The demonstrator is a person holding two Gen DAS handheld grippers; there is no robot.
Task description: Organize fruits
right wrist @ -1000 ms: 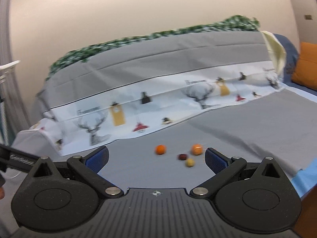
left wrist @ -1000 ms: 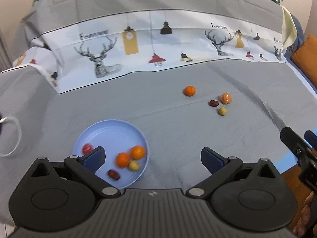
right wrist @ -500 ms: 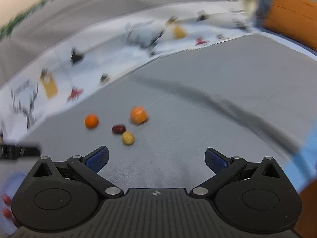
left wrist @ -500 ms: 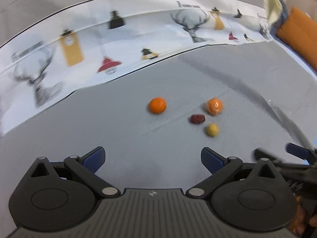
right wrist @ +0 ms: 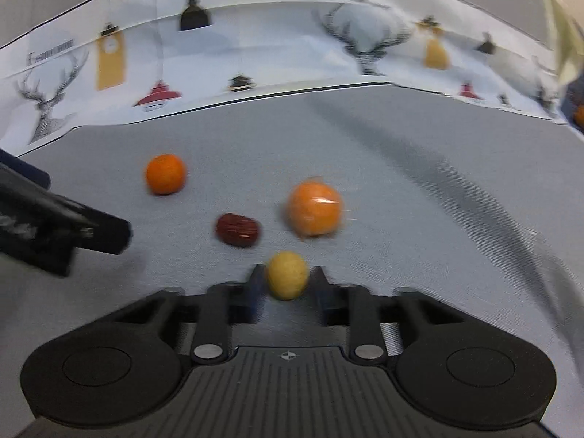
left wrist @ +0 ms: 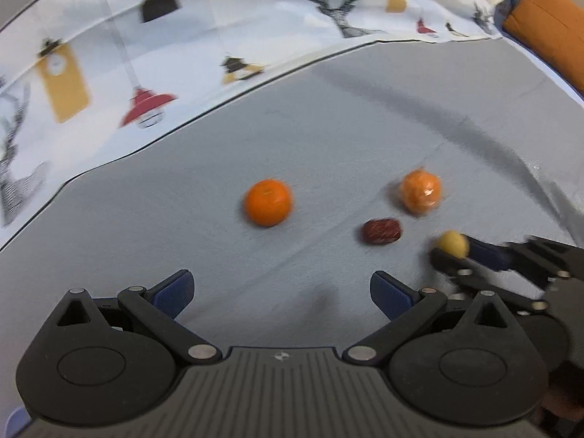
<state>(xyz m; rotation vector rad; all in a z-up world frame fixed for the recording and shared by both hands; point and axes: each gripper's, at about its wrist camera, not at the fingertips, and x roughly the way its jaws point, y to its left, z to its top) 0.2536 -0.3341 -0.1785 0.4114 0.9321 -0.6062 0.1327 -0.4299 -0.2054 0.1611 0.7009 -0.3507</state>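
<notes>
Four fruits lie on the grey cloth: a bare orange [left wrist: 268,202] [right wrist: 165,174], a plastic-wrapped orange [left wrist: 420,191] [right wrist: 314,208], a dark red date [left wrist: 381,231] [right wrist: 237,230] and a small yellow fruit [left wrist: 452,244] [right wrist: 287,274]. My left gripper [left wrist: 281,290] is open and empty, just short of the bare orange. My right gripper [right wrist: 286,286] has its fingers narrowed around the small yellow fruit; it also shows in the left wrist view [left wrist: 460,255]. The blue plate is out of view.
A white printed sheet [left wrist: 182,54] with deer and lamp pictures rises behind the grey cloth [left wrist: 328,127]. An orange cushion [left wrist: 547,25] sits at the far right. The left gripper shows at the left edge of the right wrist view [right wrist: 54,226].
Both grippers moved forward to the fruit group; the blue plate left the view. My right gripper went from wide open to closed around the small yellow fruit. The left stayed open.
</notes>
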